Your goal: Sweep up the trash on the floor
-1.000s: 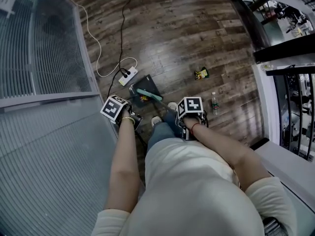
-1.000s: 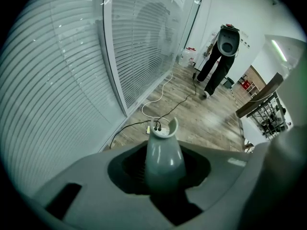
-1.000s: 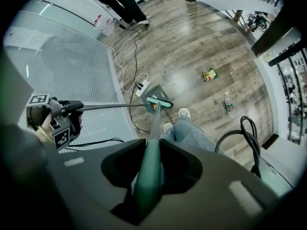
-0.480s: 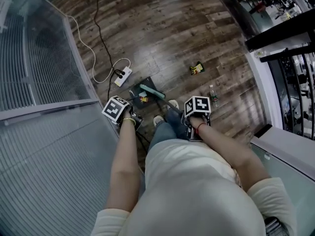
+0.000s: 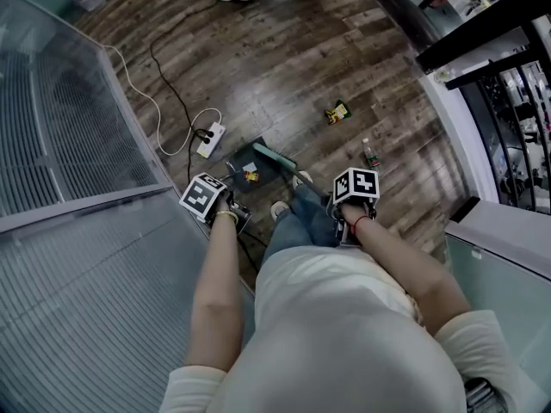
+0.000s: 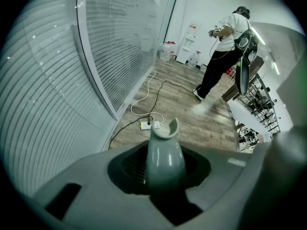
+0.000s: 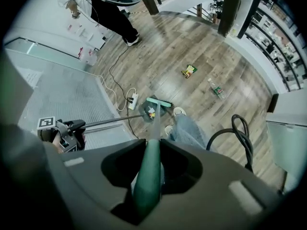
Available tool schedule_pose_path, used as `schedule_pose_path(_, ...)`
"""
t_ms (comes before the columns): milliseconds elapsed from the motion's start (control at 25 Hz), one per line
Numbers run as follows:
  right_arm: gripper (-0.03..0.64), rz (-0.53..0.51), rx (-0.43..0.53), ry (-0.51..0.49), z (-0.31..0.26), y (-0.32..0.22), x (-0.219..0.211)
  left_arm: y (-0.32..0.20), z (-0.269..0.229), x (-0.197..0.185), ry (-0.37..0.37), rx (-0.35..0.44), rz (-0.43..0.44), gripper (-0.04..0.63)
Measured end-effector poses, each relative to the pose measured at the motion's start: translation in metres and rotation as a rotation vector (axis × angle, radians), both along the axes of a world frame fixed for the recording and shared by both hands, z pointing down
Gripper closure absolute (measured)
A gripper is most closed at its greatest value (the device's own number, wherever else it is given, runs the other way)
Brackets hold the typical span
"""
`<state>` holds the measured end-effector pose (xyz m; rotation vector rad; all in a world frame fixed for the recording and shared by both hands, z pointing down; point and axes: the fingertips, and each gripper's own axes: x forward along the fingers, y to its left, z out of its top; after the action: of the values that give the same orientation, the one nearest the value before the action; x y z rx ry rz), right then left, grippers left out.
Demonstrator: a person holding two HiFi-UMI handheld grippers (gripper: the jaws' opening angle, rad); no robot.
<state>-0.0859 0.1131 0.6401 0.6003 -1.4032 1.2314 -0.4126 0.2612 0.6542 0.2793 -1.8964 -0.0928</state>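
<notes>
Right claw (image 7: 147, 169) shifted rightward from dustpan (image 5: 241, 162) | clamped on green broom handle (image 7: 149, 147) | left claw (image 6: 164, 174) pinching grey dustpan handle (image 6: 164, 150) | wrapper (image 5: 337, 112), possibly snack, on floor (image 5: 284, 58)

White power strip (image 5: 211, 136) lying near a ribbed glass partition (image 5: 60, 144). White cord (image 5: 148, 94) and black cable (image 5: 178, 100) plugged in, trailing away. Farther off, standing person in white top and black trousers (image 6: 221, 56). Black metal railing (image 5: 516, 136) along the right edge.
</notes>
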Motion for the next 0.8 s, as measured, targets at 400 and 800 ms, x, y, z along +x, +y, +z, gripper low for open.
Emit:
schedule_pose_path(400,0.517,0.178,-0.008,-0.037,-0.007,-0.003,0.029,0.012,0.000,0.006,0.007,0.009,-0.032,0.491)
schedule_pose_path(800,0.517,0.330,0.019,-0.070,-0.011,-0.042,0.059,-0.006,-0.003,0.027,0.024,0.022,-0.039,0.503)
